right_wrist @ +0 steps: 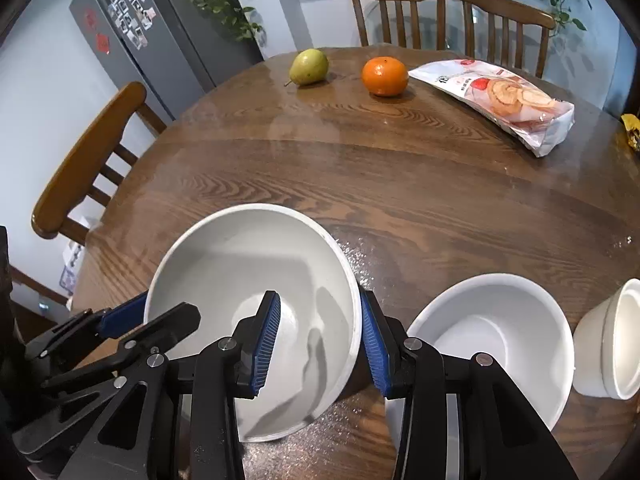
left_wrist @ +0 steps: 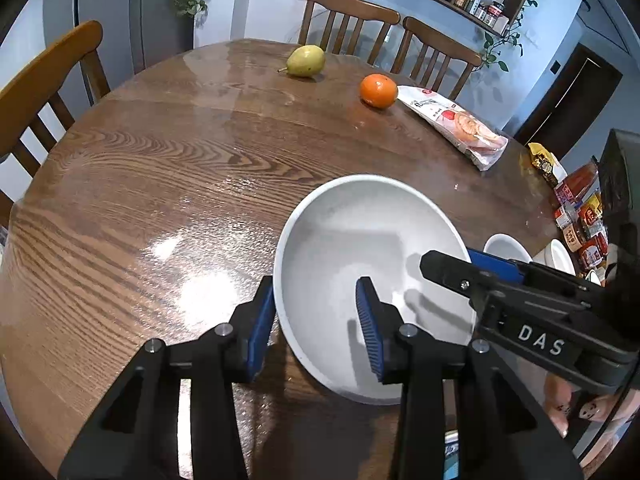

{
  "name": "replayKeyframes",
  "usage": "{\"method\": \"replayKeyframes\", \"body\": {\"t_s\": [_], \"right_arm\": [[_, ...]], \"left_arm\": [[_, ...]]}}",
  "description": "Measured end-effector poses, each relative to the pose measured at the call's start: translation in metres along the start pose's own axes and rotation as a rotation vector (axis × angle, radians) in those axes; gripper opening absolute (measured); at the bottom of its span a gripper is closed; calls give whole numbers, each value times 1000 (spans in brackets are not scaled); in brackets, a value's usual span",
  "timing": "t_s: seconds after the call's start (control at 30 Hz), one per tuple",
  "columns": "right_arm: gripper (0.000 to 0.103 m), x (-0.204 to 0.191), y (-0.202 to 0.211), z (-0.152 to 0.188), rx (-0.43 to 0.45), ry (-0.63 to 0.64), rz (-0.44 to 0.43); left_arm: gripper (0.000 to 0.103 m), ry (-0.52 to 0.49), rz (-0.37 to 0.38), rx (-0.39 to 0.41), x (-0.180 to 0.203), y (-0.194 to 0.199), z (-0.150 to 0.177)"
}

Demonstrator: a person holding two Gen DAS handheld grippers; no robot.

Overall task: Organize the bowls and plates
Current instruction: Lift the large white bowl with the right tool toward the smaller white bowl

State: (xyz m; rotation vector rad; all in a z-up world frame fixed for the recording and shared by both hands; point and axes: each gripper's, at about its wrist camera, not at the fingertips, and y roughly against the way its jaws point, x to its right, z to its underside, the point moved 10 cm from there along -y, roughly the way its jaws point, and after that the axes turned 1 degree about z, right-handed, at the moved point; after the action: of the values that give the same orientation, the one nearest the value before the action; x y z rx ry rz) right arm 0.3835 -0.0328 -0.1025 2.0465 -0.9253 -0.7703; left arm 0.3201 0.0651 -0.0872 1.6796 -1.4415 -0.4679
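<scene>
Round wooden table fills both views, with chairs around the far edge and a grey fridge behind on the left. Lots of bare wood on the left and middle stretch, so plenty of room there.

Near the front edge sits the big white bowl, upright, mouth facing up; being round, it has no real long axis. The left gripper is clamped over its left rim, one blue pad outside the wall and one inside. The right gripper straddles the bowl's right rim the same way, closed on the wall as far as I can tell. Its near rim is cut off behind the gripper bodies.

Further right, a second white bowl stands just beside the big one, partly hidden by the right gripper's finger. Past that is a smaller white bowl, tilted onto its side with its mouth facing right, clipped by the frame edge.

Along the far side: a pear, an orange, then a snack bag lying flat. The right side is more crowded: packets pile up at that edge, too blurry to read.
</scene>
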Motion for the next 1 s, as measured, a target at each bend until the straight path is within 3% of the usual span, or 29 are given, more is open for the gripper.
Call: {"method": "replayKeyframes", "body": {"t_s": [0.07,0.3,0.4,0.73,0.9,1.0], "right_arm": [[44,-5,4,1,1,13,-8],[44,-21,16,4,1,52,-7],[44,-25,13,8,-18,76,-2],[44,-18,-1,12,-65,29,-4],[44,-16,1,11,-64,26,14],[44,-15,9,8,-41,34,27]], "left_arm": [[44,-11,7,5,-1,4,3],[45,7,15,-7,-8,7,8],[54,8,32,-28,-6,5,12],[56,-21,30,-61,0,-2,19],[65,20,88,-64,3,-1,17],[74,21,77,-26,4,5,13]]}}
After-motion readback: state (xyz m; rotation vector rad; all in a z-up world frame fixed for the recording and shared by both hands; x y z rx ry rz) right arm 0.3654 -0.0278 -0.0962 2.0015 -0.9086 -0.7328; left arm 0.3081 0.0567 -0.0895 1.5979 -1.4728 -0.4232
